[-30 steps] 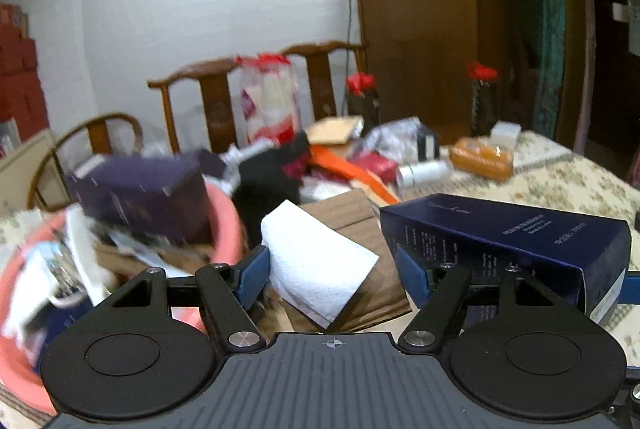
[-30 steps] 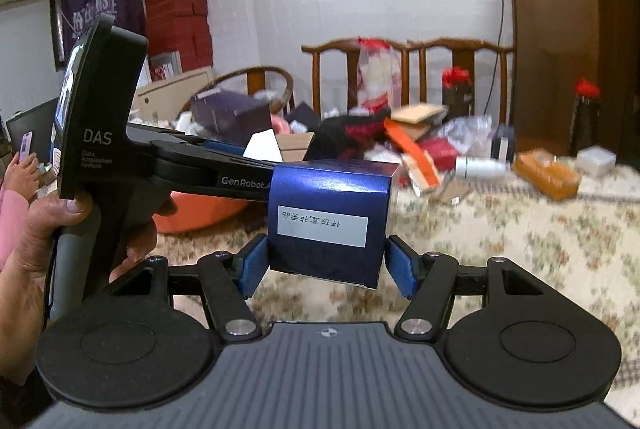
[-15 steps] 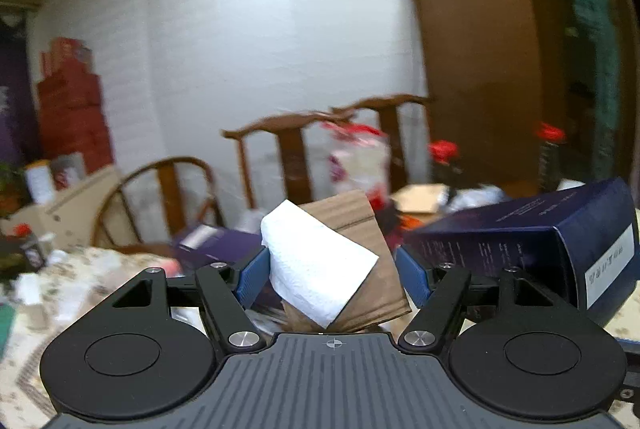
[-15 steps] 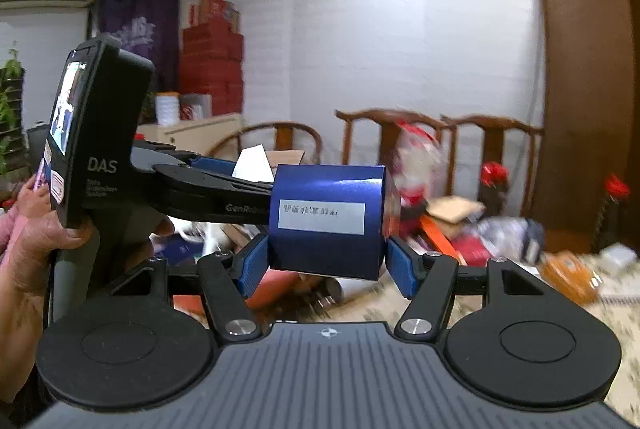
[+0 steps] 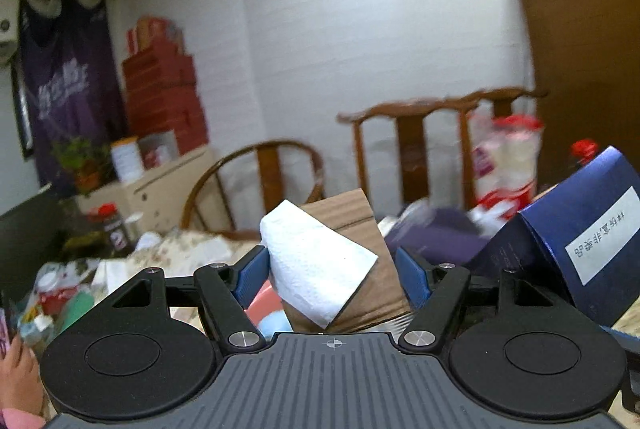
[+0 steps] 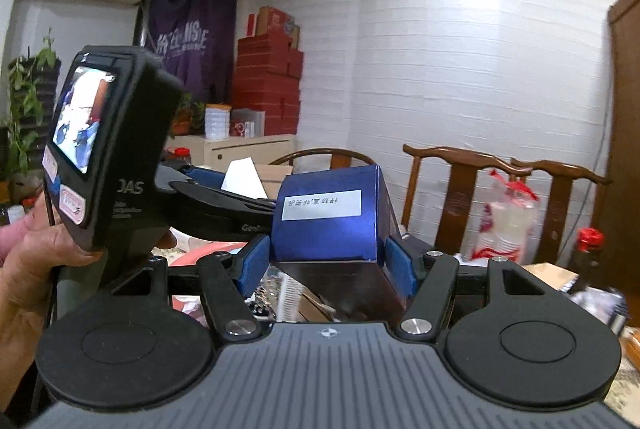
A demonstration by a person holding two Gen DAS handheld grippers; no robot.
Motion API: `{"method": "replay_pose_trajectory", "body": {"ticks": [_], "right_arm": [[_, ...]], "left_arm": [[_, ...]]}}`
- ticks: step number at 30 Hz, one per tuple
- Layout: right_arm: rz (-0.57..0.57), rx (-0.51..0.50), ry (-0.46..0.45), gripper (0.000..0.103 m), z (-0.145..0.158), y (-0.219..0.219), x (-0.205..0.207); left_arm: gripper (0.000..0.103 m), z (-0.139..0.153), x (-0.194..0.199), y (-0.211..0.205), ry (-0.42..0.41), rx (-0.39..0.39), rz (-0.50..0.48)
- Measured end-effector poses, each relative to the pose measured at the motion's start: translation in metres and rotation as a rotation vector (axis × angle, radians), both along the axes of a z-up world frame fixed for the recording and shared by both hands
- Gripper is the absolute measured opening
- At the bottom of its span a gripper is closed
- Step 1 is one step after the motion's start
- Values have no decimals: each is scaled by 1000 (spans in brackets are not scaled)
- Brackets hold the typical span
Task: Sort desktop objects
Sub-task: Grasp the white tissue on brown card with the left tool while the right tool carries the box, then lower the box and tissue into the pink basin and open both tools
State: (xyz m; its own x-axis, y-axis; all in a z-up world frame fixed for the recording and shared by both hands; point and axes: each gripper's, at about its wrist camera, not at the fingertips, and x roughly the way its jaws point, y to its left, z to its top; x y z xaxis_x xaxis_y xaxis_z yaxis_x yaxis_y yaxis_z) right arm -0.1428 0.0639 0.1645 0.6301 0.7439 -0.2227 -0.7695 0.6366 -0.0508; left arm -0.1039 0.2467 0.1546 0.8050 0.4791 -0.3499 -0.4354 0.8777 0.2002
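My left gripper [image 5: 332, 277] is shut on a brown cardboard box [image 5: 360, 225] that has a white tissue [image 5: 316, 261] lying across its front. The box is held in the air, tilted. My right gripper [image 6: 326, 265] is shut on a dark blue box [image 6: 328, 229] with a white label, also off the table. In the left wrist view the blue box [image 5: 560, 237] shows at the right, close beside the brown one. In the right wrist view a hand [image 6: 32, 261] holds the left gripper's black body [image 6: 108, 149] at the left, and the tissue [image 6: 242, 177] peeks over its fingers.
Wooden chairs [image 6: 468, 189] stand behind the cluttered table with its floral cloth [image 5: 188, 249]. A pink basin [image 6: 200, 257] lies below the grippers. A bag of cups [image 6: 504, 225], a red-capped bottle [image 6: 586, 253] and stacked red boxes [image 6: 268, 85] are further back.
Both grippers have risen and swung left together, each keeping its box. The views swept from the cluttered tabletop to the wall, chairs and stacked red boxes.
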Motion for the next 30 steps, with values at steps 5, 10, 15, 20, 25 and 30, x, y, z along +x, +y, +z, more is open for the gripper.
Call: {"method": "replay_pose_trajectory", "body": {"ticks": [5, 10, 15, 20, 25, 30], "right_arm": [[7, -84, 18, 68, -29, 47, 15], [15, -147, 90, 63, -53, 77, 32], [33, -158, 167, 61, -62, 92, 48], [55, -171, 261, 62, -71, 102, 66], [86, -190, 267, 62, -79, 88, 59], [88, -166, 249, 69, -74, 60, 51]], "left_arm": [[72, -31, 15, 38, 70, -47, 41], [79, -51, 20, 62, 126, -76, 70], [82, -59, 28, 73, 163, -75, 80], [82, -66, 35, 81, 192, -91, 97], [85, -71, 24, 75, 190, -82, 63], [85, -69, 18, 74, 171, -104, 55]]}}
